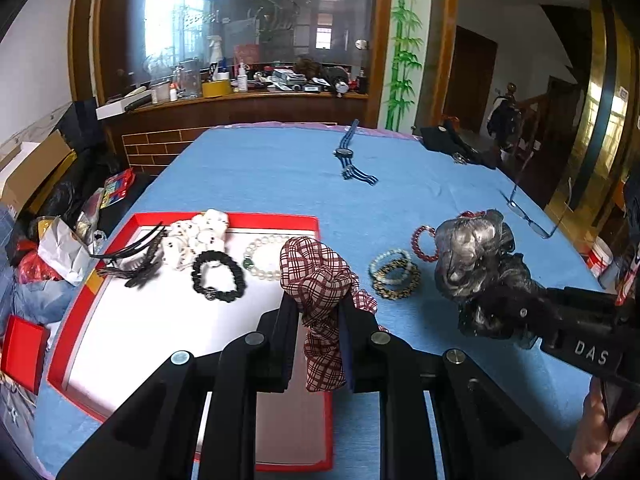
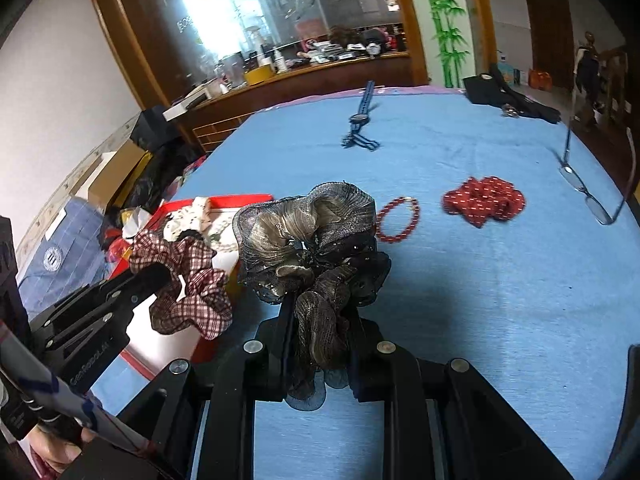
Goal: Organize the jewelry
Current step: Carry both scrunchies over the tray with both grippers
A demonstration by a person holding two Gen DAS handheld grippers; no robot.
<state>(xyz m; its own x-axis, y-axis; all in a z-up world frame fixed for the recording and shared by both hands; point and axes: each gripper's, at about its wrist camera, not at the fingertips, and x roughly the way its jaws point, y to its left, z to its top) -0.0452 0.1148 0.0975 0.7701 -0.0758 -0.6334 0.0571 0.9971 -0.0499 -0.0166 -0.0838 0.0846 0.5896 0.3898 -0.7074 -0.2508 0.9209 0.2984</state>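
Covering the table is a blue cloth [image 1: 280, 168], w/ a pink strip at the far edge. Behind it stands a wood counter [image 1: 248, 104] full of bottles & clutter under a big glass pane; a bamboo mural [image 1: 406, 48] is to the right, then a dark doorway. Boxes and bags pile on the floor at left.

A red tray [image 1: 224, 218] w/ white lining sits at the cloth's near-left, close to the left edge. In it: black bracelet [image 1: 219, 276], white bead bracelet [image 1: 262, 258], white scrunchie [image 1: 200, 236], black hair clip [image 1: 136, 256].

Left gripper [image 1: 320, 312] has jaws narrow, clamped on a plaid scrunchie [image 1: 316, 272], held above the tray's right rim. Right gripper [image 2: 320, 320] has jaws narrow too, gripping a grey-black scrunchie [image 2: 308, 232] over the cloth, just right of the tray.

On open cloth: stacked bracelets [image 1: 394, 274] beside the tray, red bead bracelet [image 2: 398, 220], red dotted scrunchie [image 2: 484, 200], glasses [image 2: 588, 196] near the right edge, blue watch [image 1: 350, 156] mid-far, dark pouch [image 1: 452, 142] at the far-right corner. The middle & right-near cloth is bare, w/ plenty of room.

Writing: "DAS" on the right gripper's body in the left view; the lettering on the left gripper in the right view is too blurred to read.
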